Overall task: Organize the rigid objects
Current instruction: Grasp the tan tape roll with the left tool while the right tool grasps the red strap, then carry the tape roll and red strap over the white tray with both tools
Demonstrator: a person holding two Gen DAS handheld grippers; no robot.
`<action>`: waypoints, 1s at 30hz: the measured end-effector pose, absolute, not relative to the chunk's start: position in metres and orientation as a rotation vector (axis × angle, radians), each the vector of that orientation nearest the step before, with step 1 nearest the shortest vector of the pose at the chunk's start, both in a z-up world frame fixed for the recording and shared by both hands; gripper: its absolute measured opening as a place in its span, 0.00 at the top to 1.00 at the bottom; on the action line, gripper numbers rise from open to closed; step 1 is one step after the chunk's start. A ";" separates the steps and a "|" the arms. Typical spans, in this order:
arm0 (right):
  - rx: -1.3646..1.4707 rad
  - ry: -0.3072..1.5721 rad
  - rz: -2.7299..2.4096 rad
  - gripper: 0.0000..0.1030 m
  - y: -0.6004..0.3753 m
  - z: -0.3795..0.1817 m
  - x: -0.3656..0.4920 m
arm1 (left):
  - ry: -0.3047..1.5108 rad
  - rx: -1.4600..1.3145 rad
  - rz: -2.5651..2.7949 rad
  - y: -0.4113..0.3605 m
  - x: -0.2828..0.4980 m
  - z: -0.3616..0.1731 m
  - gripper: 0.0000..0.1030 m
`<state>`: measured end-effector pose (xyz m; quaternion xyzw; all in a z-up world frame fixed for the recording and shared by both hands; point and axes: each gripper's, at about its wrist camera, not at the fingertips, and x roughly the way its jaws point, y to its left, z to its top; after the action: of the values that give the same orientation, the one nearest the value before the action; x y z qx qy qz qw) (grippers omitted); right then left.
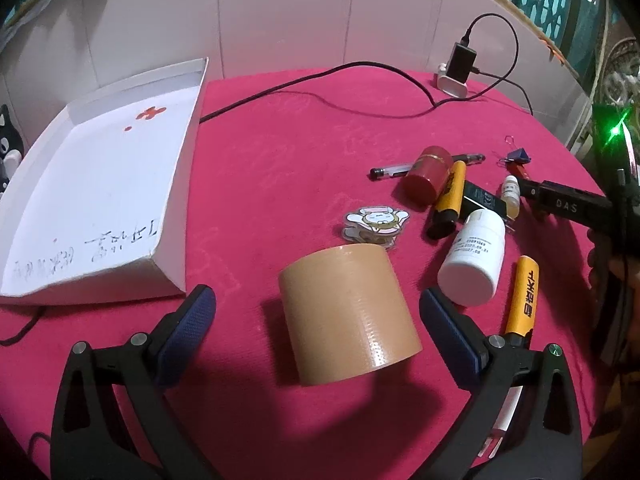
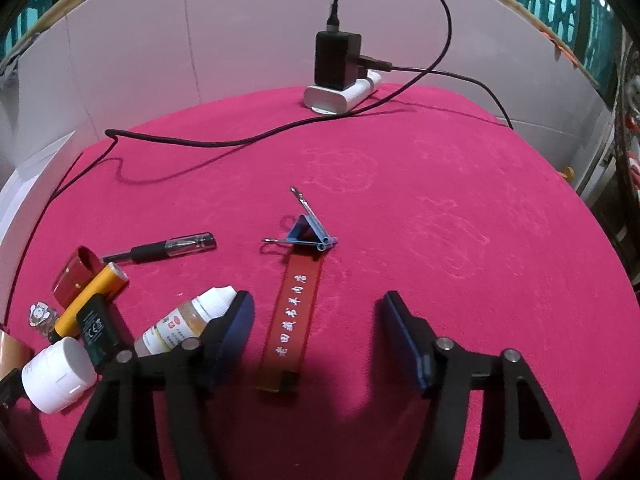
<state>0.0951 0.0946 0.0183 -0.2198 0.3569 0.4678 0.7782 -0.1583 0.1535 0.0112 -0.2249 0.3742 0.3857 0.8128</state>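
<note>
The red strip (image 2: 294, 322) lies flat at lower centre, between the right gripper (image 2: 314, 330)'s half-spread jaws, untouched (its far end is clipped). Closing could skid off it or nudge the dropper bottle (image 2: 188, 326). The left gripper (image 1: 318, 318) gapes wide around the tape roll (image 1: 348, 314).

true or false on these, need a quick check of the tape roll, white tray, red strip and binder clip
1. The tan tape roll sits between the open fingers of the left gripper, untouched. True.
2. The white tray already holds the pen. False: it holds no objects; the pen lies on the red cloth.
3. The right gripper is shut on the red strip. False: its pads stand apart on either side of the strip.
4. A blue binder clip lies at the far end of the red strip. True.
5. The white bottle stands upright. False: it lies on its side.
</note>
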 end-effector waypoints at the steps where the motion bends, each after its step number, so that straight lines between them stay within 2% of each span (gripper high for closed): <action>1: -0.480 0.765 1.017 0.57 0.095 0.019 0.093 | 0.793 -0.479 0.823 0.153 -0.159 0.011 0.03; 4: -0.496 0.749 1.039 0.70 0.096 0.020 0.087 | 0.795 -0.479 0.804 0.152 -0.159 0.011 0.15; 6: -0.493 0.751 1.045 0.74 0.094 0.021 0.085 | 0.801 -0.483 0.780 0.152 -0.157 0.009 0.30; 7: -0.486 0.754 1.046 0.76 0.093 0.021 0.084 | 0.802 -0.477 0.771 0.150 -0.156 0.009 0.33; 8: -0.480 0.757 1.047 0.78 0.093 0.021 0.085 | 0.797 -0.462 0.763 0.148 -0.155 0.009 0.43; 9: -0.474 0.761 1.048 0.81 0.093 0.021 0.087 | 0.797 -0.453 0.755 0.146 -0.155 0.010 0.46; 11: -0.451 0.774 1.048 0.85 0.089 0.022 0.089 | 0.785 -0.463 0.738 0.145 -0.156 0.010 0.48; 17: -0.331 0.813 1.079 0.85 0.067 0.027 0.093 | 0.716 -0.461 0.734 0.140 -0.164 0.024 0.49; 30: -0.205 0.741 1.185 0.85 0.039 0.075 0.066 | 0.621 -0.418 0.766 0.138 -0.177 0.052 0.49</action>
<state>0.0661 0.0390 0.0754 -0.0940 0.3407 0.5445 0.7607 -0.1775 0.1382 0.0518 -0.1993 0.2957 0.3651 0.8600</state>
